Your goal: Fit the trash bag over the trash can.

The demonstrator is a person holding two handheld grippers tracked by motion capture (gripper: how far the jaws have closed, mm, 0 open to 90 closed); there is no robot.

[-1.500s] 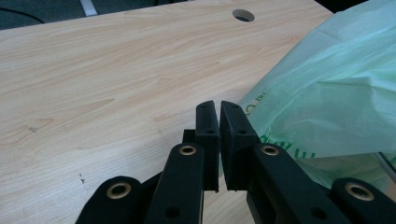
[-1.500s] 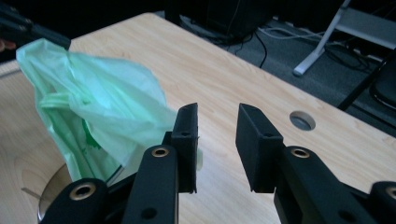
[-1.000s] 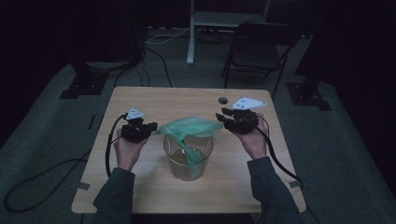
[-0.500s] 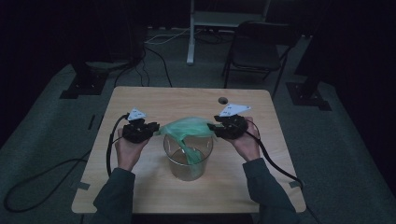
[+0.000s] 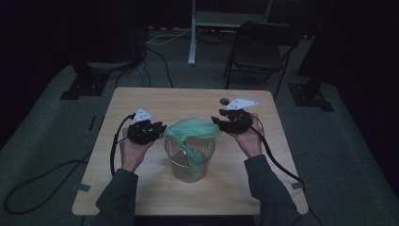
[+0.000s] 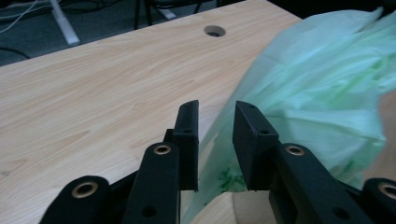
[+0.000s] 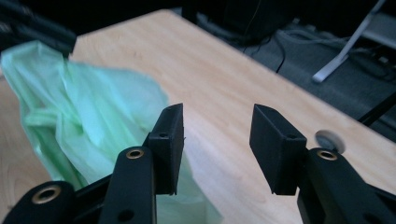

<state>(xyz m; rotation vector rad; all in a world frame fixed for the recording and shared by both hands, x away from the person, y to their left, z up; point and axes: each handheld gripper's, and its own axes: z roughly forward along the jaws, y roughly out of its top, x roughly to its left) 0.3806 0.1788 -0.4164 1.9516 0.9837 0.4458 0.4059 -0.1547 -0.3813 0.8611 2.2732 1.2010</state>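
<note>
Bag [image 5: 190, 129]: green, draped over jar [image 5: 189, 160], between both tongs.
Left tongs [image 6: 215, 140]: narrowly parted, bag edge in gap.
Right tongs [image 7: 217, 147]: spread wide, bag beside left jaw.

Left tool [image 5: 160, 128] jaws slightly parted; right tool [image 5: 217, 120] jaws wide apart; both hands raised, facing inward.

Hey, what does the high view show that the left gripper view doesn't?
High view alone: the clear round container under the green bag, both hands with their grippers, the left gripper and the right gripper, either side of it, plus a chair behind the table. Left gripper view alone: a close look at its two black jaws parted, with bag film between them. Both share the green plastic bag, the wooden table and its round hole.
</note>
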